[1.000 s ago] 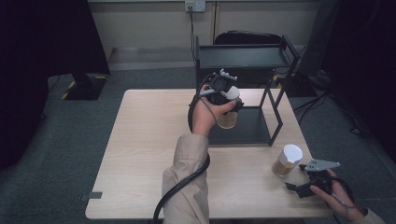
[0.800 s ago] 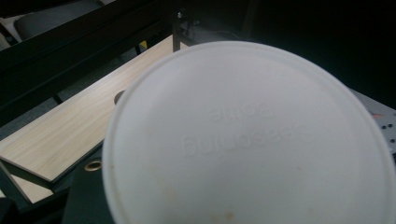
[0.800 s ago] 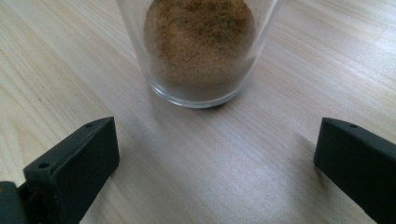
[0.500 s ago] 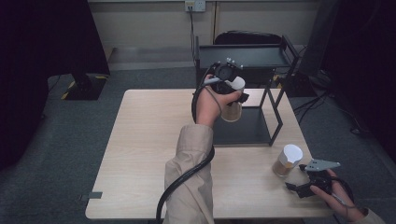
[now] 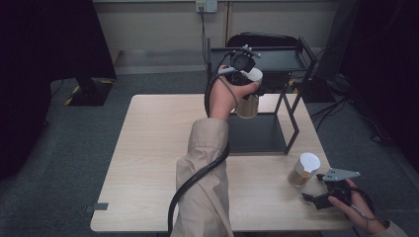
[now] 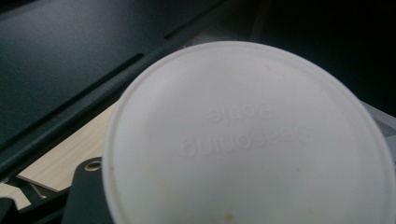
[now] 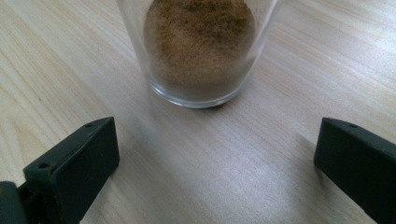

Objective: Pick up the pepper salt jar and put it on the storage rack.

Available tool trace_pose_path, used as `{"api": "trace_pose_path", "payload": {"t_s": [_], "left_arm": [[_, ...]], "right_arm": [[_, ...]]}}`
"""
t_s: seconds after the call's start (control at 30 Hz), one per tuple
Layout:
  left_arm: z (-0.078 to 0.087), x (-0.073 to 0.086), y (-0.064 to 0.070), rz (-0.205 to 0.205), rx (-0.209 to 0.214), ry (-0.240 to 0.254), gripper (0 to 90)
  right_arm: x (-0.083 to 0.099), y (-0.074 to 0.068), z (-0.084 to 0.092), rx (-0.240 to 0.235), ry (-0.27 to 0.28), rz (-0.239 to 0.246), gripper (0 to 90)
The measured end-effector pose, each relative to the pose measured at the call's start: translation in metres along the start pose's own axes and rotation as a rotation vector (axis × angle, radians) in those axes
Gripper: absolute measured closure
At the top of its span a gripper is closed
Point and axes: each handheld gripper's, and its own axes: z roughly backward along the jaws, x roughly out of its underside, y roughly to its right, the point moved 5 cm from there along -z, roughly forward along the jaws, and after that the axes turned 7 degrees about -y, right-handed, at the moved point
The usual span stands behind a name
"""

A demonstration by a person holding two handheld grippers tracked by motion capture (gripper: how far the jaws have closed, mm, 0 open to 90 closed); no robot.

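Note:
A clear jar [image 5: 248,104] of brown powder with a white lid [image 5: 255,75] hangs in the air, tilted, with my left gripper [image 5: 245,80] shut on it near the lid. It is level with the front edge of the black rack's top shelf [image 5: 269,57]. In the left gripper view the white lid [image 6: 247,135] is very close and hides the jaws. A second jar [image 5: 302,170] of the same kind stands on the table at the front right. My right gripper [image 5: 316,193] rests open just in front of it, and its jaws [image 7: 215,158] stand wide apart short of that jar [image 7: 201,51].
The black two-level rack stands at the back right of the wooden table [image 5: 158,148], with its lower plate [image 5: 257,133] bare. A cable [image 5: 197,173] trails along the left sleeve. A dark chair [image 5: 262,39] sits behind the rack.
The left hand has lifted its jar from near the rack's lower level up to the top shelf's height. The right gripper and its jar have stayed still.

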Motion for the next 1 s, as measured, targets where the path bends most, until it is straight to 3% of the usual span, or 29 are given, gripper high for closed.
{"api": "trace_pose_path", "payload": {"t_s": [1.0], "left_arm": [[0.04, -0.048, -0.013, 0.021, -0.047, 0.024, 34.6]], "right_arm": [[0.0, 0.0, 0.0, 0.0, 0.001, 0.0, 0.0]]}}
